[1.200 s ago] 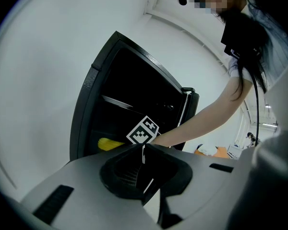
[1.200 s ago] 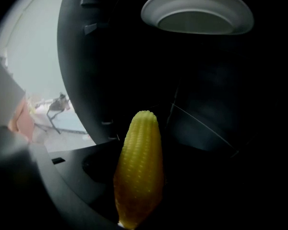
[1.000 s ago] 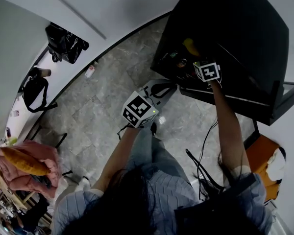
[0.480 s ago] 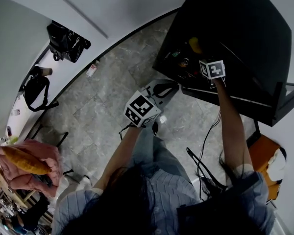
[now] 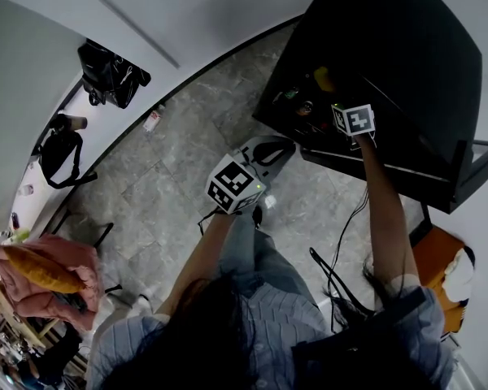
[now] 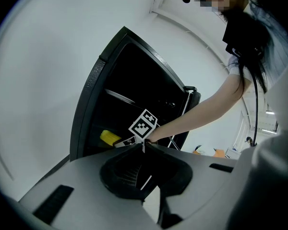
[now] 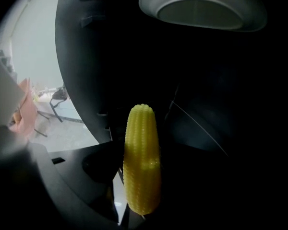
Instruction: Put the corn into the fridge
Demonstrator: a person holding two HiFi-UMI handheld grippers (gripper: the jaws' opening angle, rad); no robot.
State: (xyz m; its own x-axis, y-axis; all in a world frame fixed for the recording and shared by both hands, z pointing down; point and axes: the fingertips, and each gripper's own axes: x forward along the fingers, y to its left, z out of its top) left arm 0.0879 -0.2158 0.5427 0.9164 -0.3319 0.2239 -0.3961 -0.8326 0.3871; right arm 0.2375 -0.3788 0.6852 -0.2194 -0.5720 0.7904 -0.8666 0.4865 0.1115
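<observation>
**Bright room, dark fridge, fisheye warp**

In the head view, soft and even light covers the grey stone-tile floor [image 5: 163, 177], with no hard shadows. The open black fridge cabinet [image 5: 407, 47] is a nearly featureless dark mass. All three views bend at the edges and have black corners. In the left gripper view, the pale white wall [image 6: 43, 56] looks slightly washed out. The right gripper view is very dim. Only the yellow ribbed corn cob [image 7: 141, 166] catches light there, and it is slightly soft.

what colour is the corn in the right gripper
Yellow all over, with neat rows of kernels. The corn shows best in the right gripper view.
</observation>
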